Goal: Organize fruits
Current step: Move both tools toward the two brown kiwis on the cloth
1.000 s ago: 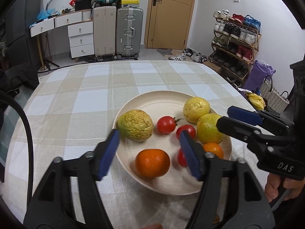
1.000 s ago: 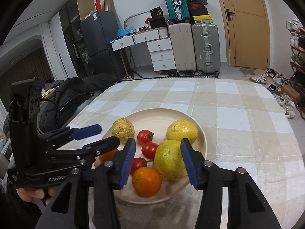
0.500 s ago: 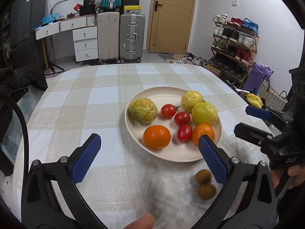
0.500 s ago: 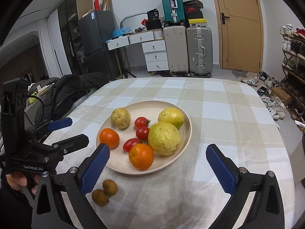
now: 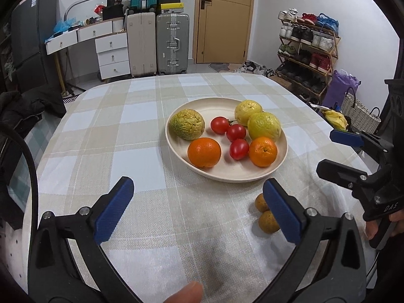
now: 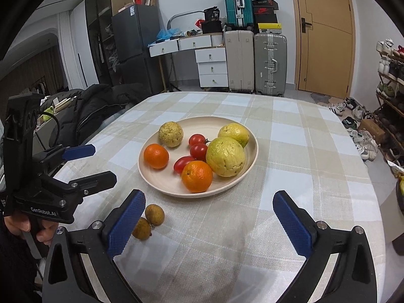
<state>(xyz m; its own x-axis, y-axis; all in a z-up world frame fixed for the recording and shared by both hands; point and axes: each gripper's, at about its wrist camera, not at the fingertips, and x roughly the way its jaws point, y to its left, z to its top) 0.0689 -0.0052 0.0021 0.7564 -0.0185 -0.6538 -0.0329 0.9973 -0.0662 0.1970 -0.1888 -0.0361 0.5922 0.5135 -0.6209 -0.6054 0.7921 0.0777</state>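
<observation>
A cream plate [image 5: 282,151] [image 6: 250,166] on the checked tablecloth holds two oranges [image 5: 204,152] [image 6: 197,176], three cherry tomatoes [image 5: 236,132] [image 6: 199,150] and three yellow-green wrinkled fruits [image 5: 186,124] [image 6: 225,157]. Two small brown longans [image 5: 265,214] [image 6: 154,214] lie on the cloth in front of the plate. My left gripper [image 5: 198,212] [image 6: 87,162] is open and empty, short of the plate. My right gripper [image 6: 209,223] [image 5: 341,151] is open and empty, its left finger next to the longans.
The round table's edge curves away on both sides [image 5: 50,136]. A dark coat [image 6: 101,101] lies on a chair at the left. Suitcases [image 5: 156,43], drawers and a door stand behind. A shoe rack [image 5: 308,48] and basket stand right of the table.
Both grippers have pulled back from the plate and opened wide. The two longans on the cloth have come into view.
</observation>
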